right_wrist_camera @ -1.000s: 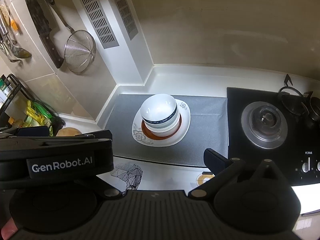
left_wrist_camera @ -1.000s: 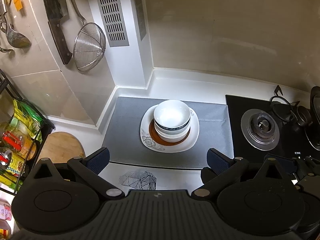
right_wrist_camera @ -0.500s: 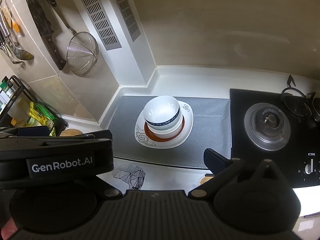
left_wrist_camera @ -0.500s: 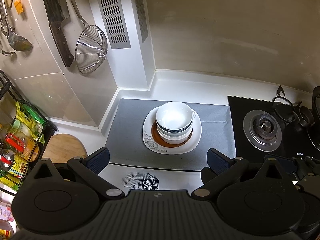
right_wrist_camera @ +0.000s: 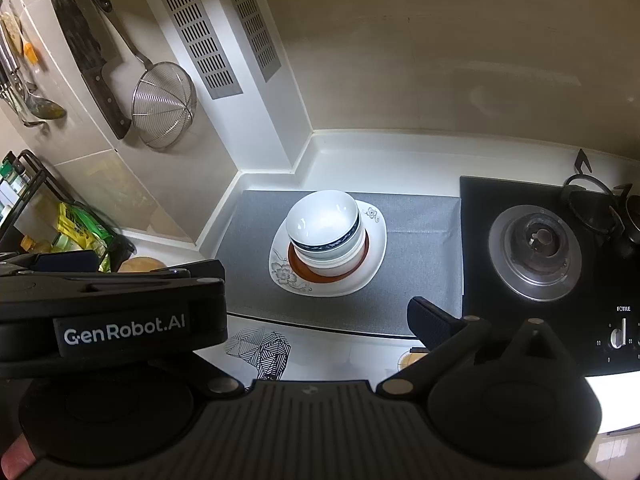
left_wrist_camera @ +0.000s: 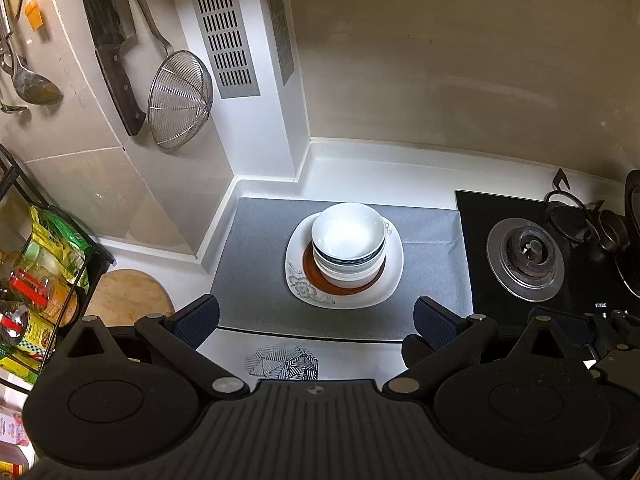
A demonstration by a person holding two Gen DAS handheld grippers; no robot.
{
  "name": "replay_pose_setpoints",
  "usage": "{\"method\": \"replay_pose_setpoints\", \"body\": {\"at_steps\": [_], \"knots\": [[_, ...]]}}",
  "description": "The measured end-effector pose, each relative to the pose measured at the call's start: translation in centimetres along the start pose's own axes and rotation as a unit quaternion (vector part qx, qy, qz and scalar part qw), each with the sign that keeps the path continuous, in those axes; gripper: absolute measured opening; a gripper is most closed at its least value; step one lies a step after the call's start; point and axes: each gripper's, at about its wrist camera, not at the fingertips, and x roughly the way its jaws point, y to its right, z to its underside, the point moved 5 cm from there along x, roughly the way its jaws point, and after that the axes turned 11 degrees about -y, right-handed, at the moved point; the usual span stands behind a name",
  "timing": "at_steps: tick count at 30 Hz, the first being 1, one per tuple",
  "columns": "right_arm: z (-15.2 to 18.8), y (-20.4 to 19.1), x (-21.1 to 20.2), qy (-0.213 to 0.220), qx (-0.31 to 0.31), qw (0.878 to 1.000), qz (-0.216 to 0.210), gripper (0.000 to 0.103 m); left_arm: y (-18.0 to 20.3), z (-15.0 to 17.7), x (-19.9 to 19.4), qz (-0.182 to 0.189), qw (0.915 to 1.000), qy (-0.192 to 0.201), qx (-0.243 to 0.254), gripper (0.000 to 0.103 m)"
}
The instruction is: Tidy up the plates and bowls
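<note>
White bowls (left_wrist_camera: pixel 349 240) sit nested on a brown plate (left_wrist_camera: pixel 344 286), itself on a white floral plate (left_wrist_camera: pixel 390 280), centred on the grey mat (left_wrist_camera: pixel 252 264) beside the stove (left_wrist_camera: pixel 524 258). Left gripper (left_wrist_camera: pixel 316 316) and right gripper (right_wrist_camera: pixel 316 312): fingers spread apart, holding nothing, near the mat's front edge.

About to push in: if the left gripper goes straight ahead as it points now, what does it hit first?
Most likely the stack of bowls on the white plate. The left gripper is open with nothing between its fingers, though depth is hard to judge.
</note>
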Motion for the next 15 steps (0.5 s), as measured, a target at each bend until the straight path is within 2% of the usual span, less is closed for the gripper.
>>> {"method": "replay_pose_setpoints", "body": {"at_steps": [15], "knots": [[-0.25, 0.26, 0.23, 0.002, 0.005, 1.000, 0.002, 0.102, 0.36, -0.45, 0.28, 0.002, 1.0000, 0.001, 0.009, 0.103]]}}
